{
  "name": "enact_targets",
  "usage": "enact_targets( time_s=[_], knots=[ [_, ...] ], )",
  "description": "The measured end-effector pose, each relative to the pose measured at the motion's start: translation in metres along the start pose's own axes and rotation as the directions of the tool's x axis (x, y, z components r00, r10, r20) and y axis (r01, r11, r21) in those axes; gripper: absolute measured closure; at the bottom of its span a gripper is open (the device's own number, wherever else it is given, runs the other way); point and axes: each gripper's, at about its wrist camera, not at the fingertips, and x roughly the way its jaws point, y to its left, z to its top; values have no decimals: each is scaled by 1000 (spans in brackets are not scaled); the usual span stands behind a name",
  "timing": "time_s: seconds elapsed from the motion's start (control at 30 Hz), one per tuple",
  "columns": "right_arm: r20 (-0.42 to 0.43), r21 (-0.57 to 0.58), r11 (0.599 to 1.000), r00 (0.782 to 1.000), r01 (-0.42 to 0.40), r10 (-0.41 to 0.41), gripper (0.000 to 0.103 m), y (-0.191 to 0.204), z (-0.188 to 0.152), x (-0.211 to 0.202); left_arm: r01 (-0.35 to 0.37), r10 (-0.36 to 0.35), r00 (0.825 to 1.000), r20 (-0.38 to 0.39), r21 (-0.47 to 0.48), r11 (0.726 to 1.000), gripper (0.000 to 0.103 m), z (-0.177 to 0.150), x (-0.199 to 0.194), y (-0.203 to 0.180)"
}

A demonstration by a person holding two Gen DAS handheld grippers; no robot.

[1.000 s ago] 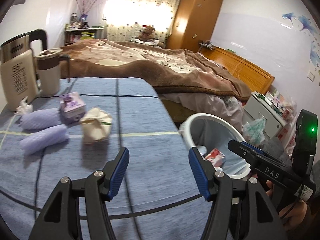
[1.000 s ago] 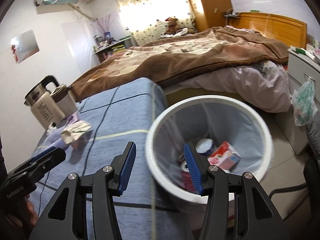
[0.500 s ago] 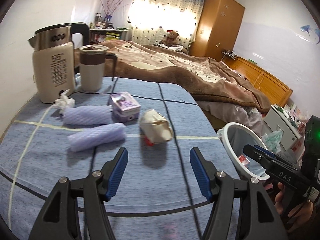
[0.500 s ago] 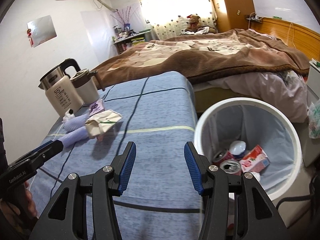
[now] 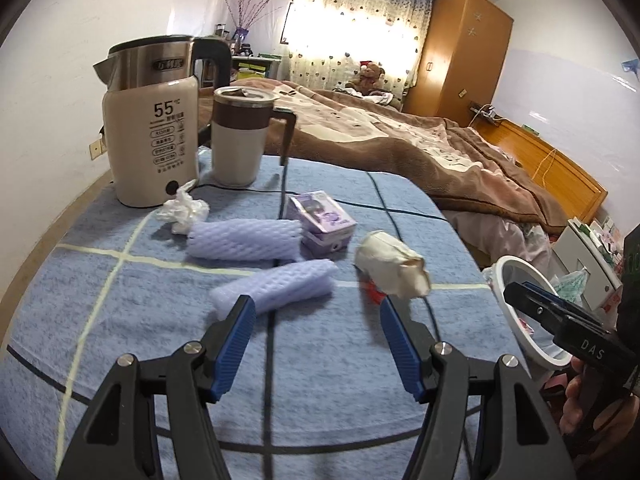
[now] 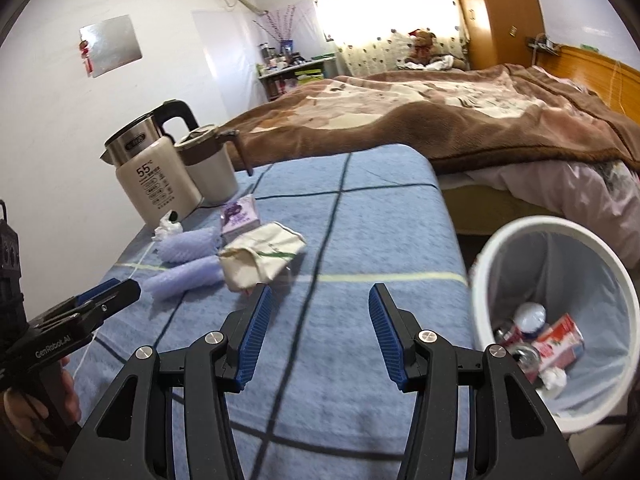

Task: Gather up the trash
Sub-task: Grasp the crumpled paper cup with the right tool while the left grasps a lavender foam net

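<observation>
1. Trash on the blue checked cloth-covered counter [image 5: 120, 300]: crumpled cream paper bag w/ green print [image 5: 394, 266], two lilac foam net sleeves [image 5: 244, 238] lying side by side, small purple printed carton [image 5: 322, 220], and a crumpled white tissue wad [image 5: 182, 210]. All sit mid-counter, grouped close.
2. Bag lies on its side, mouth crushed, something red just under its near edge. Carton touches the far sleeve; tissue sits at the kettle's base.
3. Round white bin w/ pale liner [image 6: 516, 240] stands on the floor just off the counter's right edge; inside: red-and-white carton, cans, a white cap.
4. Behind the trash: cream-and-steel electric kettle [image 5: 154, 136] marked "55", next to a cream mug w/ brown band [image 5: 240, 136].
5. Room: bed w/ brown blanket [image 6: 440, 120], wooden wardrobe [image 5: 460, 48], curtained bright window.
6. Left gripper [image 5: 316, 340]: jaws about half apart, nothing btwn them, above the cloth near the closer sleeve and bag.
7. Right gripper [image 6: 318, 334]: jaws opening, empty, above bare cloth btwn bag and bin.
</observation>
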Motion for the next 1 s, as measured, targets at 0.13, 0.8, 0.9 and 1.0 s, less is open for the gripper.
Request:
enact_targets(
  time_s=[0.13,0.8,0.9,1.0],
  knots=[
    [-16,-22,1000,1000,-11,11,48,14,6,16,-14,15,1000,-25,9,1000,35,4,10,13],
    [-97,-105,994,995,-24,14,45,66,29,93,37,-34,994,-104,24,999,31,13,53,52],
    [-119,-119,993,993,7,-22,45,67,29,104,35,-32,994,-107,32,999,31,13,56,52],
    [-143,-116,993,988,34,-51,45,63,27,113,44,-39,992,-117,42,998,31,14,60,51]
  ],
)
